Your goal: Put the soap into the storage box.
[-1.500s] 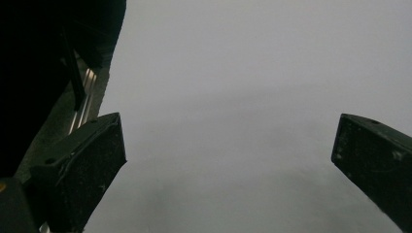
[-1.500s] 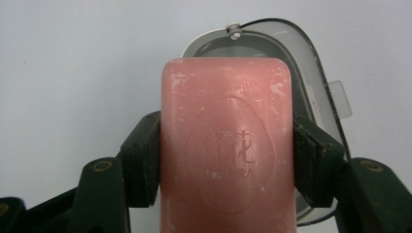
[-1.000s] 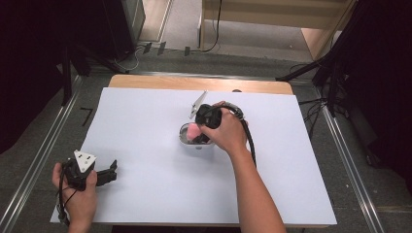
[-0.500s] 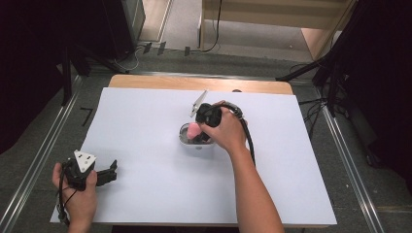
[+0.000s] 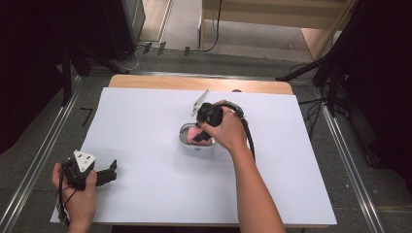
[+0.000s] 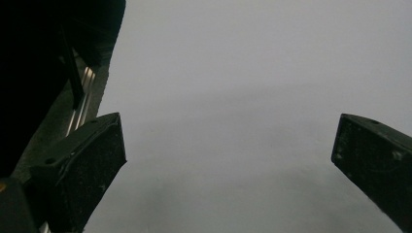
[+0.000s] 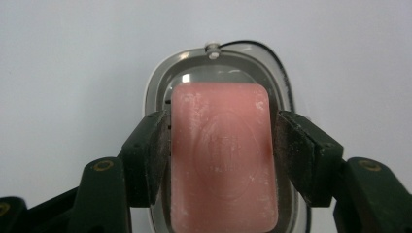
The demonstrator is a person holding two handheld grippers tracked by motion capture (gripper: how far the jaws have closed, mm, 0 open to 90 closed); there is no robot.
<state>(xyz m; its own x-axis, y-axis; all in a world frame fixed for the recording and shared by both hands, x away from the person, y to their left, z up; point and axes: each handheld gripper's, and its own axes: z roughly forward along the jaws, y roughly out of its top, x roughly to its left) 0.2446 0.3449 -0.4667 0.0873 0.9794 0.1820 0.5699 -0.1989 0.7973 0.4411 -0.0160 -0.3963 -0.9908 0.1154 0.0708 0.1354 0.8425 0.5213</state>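
A pink bar of soap [image 7: 223, 155] lies in a clear oval soap dish [image 7: 228, 48] in the middle of the white table. My right gripper [image 7: 223, 150] points down over it, its two pads pressed against the bar's long sides. Its jaws have just closed a little further on the soap. In the high view the right gripper [image 5: 198, 137] reaches into the dish [image 5: 187, 141], where the soap [image 5: 196, 132] shows pink. My left gripper [image 5: 112, 171] rests near the table's front left corner, apart from the dish. Its jaws [image 6: 228, 160] stand wide open over bare white surface.
A white sheet [image 5: 145, 194] covers the table, with a wooden strip [image 5: 194, 82] along the far edge. Metal rails [image 5: 29, 184] run along the left and right sides. Dark stands and cables lie on the floor beyond.
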